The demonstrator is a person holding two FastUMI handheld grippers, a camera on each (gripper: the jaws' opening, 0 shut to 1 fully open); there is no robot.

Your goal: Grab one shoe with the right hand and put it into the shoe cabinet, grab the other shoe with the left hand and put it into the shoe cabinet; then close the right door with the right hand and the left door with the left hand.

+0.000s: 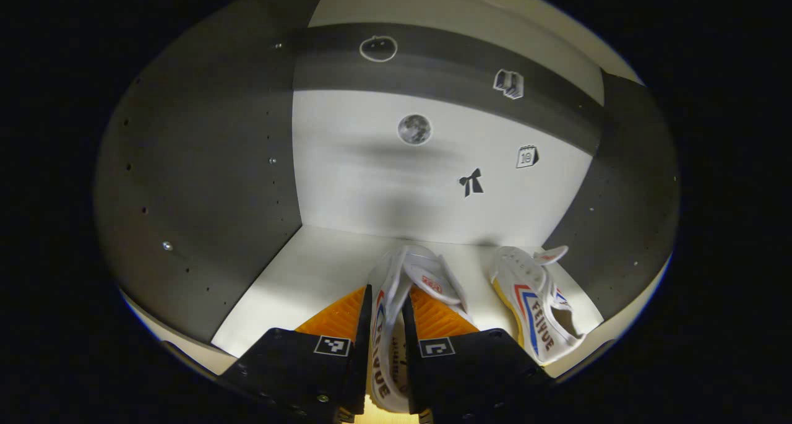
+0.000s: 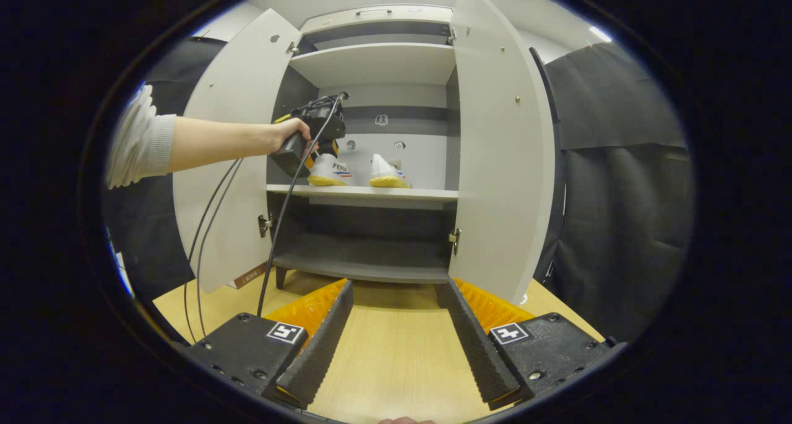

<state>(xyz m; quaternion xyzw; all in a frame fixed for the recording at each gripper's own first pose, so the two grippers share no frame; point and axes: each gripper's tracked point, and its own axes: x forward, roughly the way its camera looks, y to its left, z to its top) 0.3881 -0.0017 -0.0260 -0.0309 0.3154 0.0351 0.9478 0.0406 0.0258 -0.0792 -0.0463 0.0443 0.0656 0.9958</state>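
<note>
The left claw [image 1: 388,325] is seen in the left gripper view pinching the side wall of a white shoe [image 1: 396,312], both fingers pressed on it, over the pale shelf [image 1: 297,275] inside the shoe cabinet. A second shoe [image 1: 538,306] lies just beside it (to the right). In the right gripper view, the right claw [image 2: 396,337] is held spread and empty above the wooden worktop [image 2: 390,362]. Both cabinet doors, the left door [image 2: 235,133] and the right door [image 2: 501,151], are seen standing open, and both shoes are on the middle shelf.
</note>
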